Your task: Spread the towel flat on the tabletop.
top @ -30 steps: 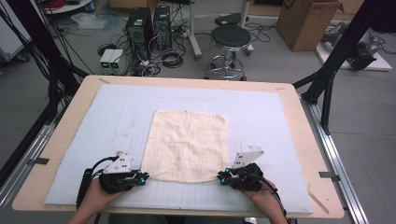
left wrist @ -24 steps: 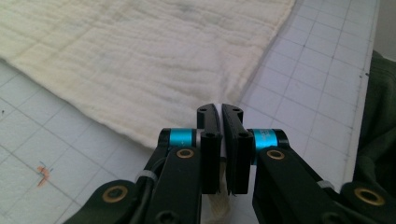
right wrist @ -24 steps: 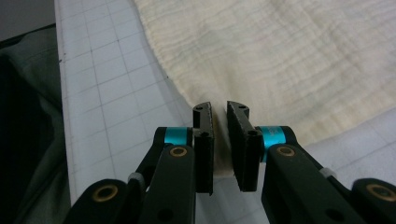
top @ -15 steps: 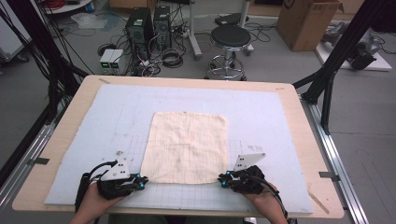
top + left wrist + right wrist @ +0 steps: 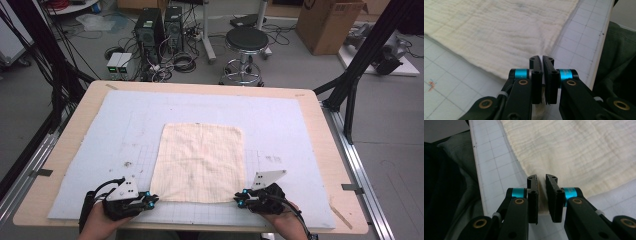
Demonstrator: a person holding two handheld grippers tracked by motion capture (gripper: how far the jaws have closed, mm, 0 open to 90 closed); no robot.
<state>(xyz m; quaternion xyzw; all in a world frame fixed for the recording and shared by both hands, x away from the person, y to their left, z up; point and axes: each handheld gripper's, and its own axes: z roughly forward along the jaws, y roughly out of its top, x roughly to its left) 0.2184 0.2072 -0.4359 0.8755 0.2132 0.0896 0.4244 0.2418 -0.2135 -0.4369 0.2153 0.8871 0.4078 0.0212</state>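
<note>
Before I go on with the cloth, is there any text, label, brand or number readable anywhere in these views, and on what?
No readable text.
Cardboard box: a dark printed mark near its top edge, too blurred to read.
Blue mat: grid lines, no numbers.
Cloth: faint grid lines, no label.
Claws' blue rings: faint marks, too blurred to read.

Wooden table [image 5: 320,130] carrying a pale blue gridded mat [image 5: 280,125] covering most of its top; cream cloth [image 5: 200,160] lying flat on the mat, centred, near edge sitting close to the mat's near edge.
</note>
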